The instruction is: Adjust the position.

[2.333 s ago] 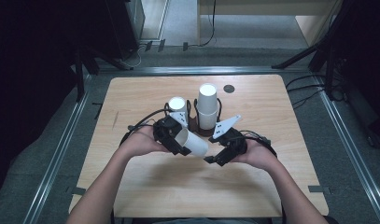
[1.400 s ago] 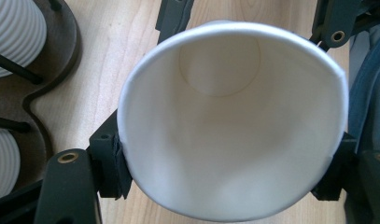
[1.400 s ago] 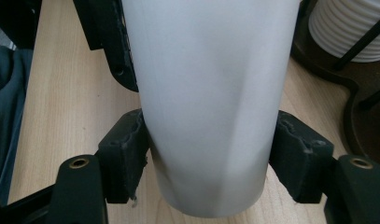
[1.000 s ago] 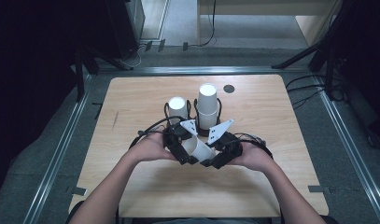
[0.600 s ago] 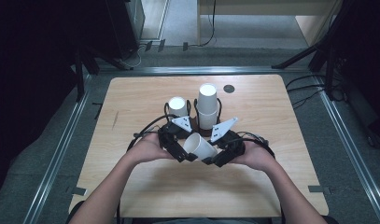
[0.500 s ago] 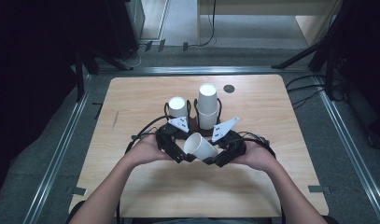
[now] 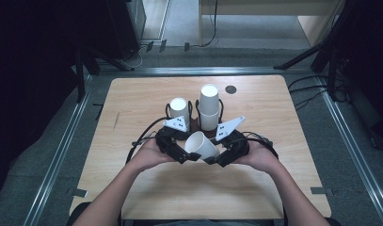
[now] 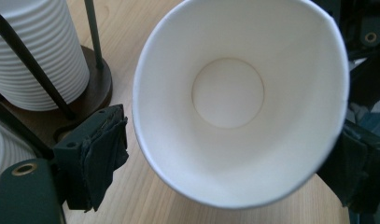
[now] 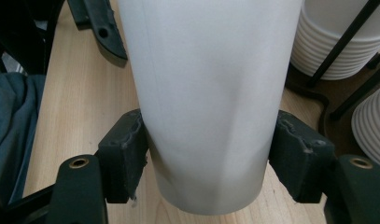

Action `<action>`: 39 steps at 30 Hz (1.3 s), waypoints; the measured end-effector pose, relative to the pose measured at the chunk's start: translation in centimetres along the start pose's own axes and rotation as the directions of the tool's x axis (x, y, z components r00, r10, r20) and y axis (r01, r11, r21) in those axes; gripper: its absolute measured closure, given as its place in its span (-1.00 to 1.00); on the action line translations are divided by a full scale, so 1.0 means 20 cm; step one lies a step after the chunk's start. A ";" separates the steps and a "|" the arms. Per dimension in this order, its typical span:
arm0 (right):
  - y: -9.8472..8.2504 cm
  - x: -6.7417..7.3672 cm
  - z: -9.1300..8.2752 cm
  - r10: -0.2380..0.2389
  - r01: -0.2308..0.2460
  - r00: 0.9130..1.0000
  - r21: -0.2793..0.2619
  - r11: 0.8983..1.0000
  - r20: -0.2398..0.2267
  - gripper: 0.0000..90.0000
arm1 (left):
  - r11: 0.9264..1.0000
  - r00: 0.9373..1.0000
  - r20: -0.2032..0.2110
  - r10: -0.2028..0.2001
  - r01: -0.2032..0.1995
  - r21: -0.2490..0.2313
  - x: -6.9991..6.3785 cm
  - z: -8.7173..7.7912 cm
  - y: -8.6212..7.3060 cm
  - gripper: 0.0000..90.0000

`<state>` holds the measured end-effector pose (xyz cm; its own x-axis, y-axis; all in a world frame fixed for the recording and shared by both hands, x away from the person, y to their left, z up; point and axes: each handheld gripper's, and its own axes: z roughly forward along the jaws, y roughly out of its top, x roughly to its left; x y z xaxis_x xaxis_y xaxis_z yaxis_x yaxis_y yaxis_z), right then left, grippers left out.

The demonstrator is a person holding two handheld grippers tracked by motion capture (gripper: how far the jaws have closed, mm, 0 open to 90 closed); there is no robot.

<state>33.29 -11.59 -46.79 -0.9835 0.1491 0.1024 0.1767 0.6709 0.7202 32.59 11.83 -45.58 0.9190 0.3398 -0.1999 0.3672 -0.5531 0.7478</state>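
A white paper cup [image 7: 201, 145] lies on its side between the two grippers, just above the table's front middle. My right gripper [image 7: 215, 157] is shut on it. In the right gripper view both pads press the cup's [image 9: 206, 93] narrow lower end, one from each side of the right gripper [image 9: 211, 158]. The cup's open mouth [image 8: 239, 102] faces my left gripper [image 8: 229, 163]. Its jaws stand on either side of the rim, and a thin gap shows beside the left pad [image 8: 101, 151]. In the high view the left gripper [image 7: 191, 153] sits close at the cup's left.
Behind the hands a black wire holder on a brown base carries two stacks of white cups, a short one [image 7: 179, 109] and a taller one [image 7: 209, 107]. A dark round spot [image 7: 231, 89] marks the wooden table [image 7: 132, 94] farther back. Cables loop beside both hands.
The two grippers came together around the cup, which earlier lay nearer the left one. In the last second the cup shifted slightly right and its mouth turned more into view.
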 end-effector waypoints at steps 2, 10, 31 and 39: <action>0.00 0.00 0.00 0.003 -0.003 1.000 -0.007 1.000 -0.002 -0.27 | 1.000 1.000 0.014 -0.012 0.012 -0.015 0.00 0.00 0.00 -0.77; 0.01 0.00 0.00 0.019 -0.020 1.000 -0.036 0.999 -0.025 -0.27 | 0.997 0.998 0.058 -0.012 0.016 -0.079 0.00 0.00 0.01 -0.58; 0.00 -0.01 0.02 0.062 -0.062 0.998 0.007 0.998 -0.023 -0.54 | 0.996 0.998 0.010 0.054 -0.055 0.065 0.01 -0.06 0.06 -0.38; 0.00 -0.01 0.04 0.057 -0.057 0.998 0.012 0.998 -0.003 -0.54 | 0.988 0.996 -0.014 0.085 -0.082 0.127 0.06 -0.09 0.08 -0.38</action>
<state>33.57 -11.11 -47.37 -0.9720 0.1851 0.1449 0.2327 0.6701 0.7048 34.03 12.69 -43.45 0.9446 0.3027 -0.1267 0.3057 -0.6716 0.6749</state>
